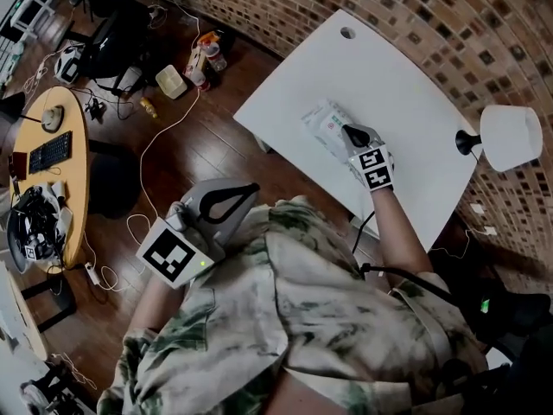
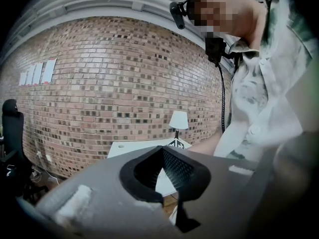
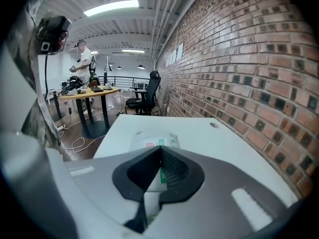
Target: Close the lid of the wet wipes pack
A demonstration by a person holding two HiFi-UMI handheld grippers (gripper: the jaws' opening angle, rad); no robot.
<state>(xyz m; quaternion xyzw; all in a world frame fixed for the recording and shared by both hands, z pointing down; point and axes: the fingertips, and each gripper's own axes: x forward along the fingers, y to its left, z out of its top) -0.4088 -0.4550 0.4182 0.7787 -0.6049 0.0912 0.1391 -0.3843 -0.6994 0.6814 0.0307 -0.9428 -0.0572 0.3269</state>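
The wet wipes pack (image 1: 323, 125), white with a red and green label, lies flat on the white table (image 1: 406, 76). My right gripper (image 1: 348, 133) is shut, and its tip rests over the pack's near right end. In the right gripper view the pack (image 3: 151, 140) lies just past the closed jaws of my right gripper (image 3: 160, 151), with part of the label showing through the gap behind the tips. I cannot tell how the lid stands. My left gripper (image 1: 226, 204) is shut on nothing and held off the table by the person's body. In the left gripper view my left gripper (image 2: 162, 150) points toward the table.
A white lamp (image 1: 510, 135) stands at the table's right edge, and a cable hole (image 1: 347, 33) sits at its far end. A brick wall runs behind. Left of the table are wooden floor with cables, a round desk (image 1: 54, 154) and bottles (image 1: 204, 57).
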